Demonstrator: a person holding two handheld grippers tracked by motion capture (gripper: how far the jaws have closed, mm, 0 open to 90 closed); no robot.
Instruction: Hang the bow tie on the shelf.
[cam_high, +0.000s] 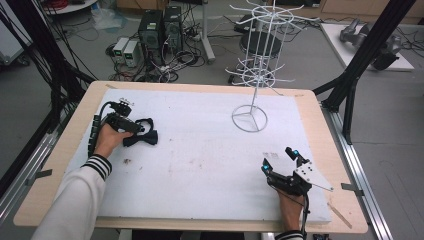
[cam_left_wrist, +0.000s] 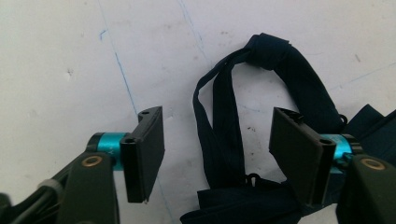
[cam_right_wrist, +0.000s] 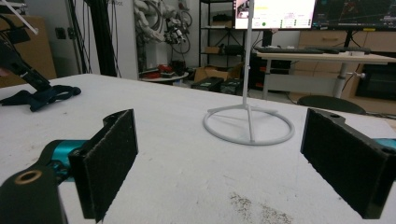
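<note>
While wide — left claw (cam_left_wrist: 217, 154) over bow tie (cam_left_wrist: 280, 93)

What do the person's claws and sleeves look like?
Both claws are black with turquoise joints and flat black jaws. The left claw trails a ribbed black cable; the right claw carries a grey three-cornered plate. The left sleeve is white with a black-striped cuff.

Even, bright overhead light; soft faint shadows on white worktop (cam_high: 200, 150). No glare. High view slightly soft; near claw pads mildly blurred.
</note>
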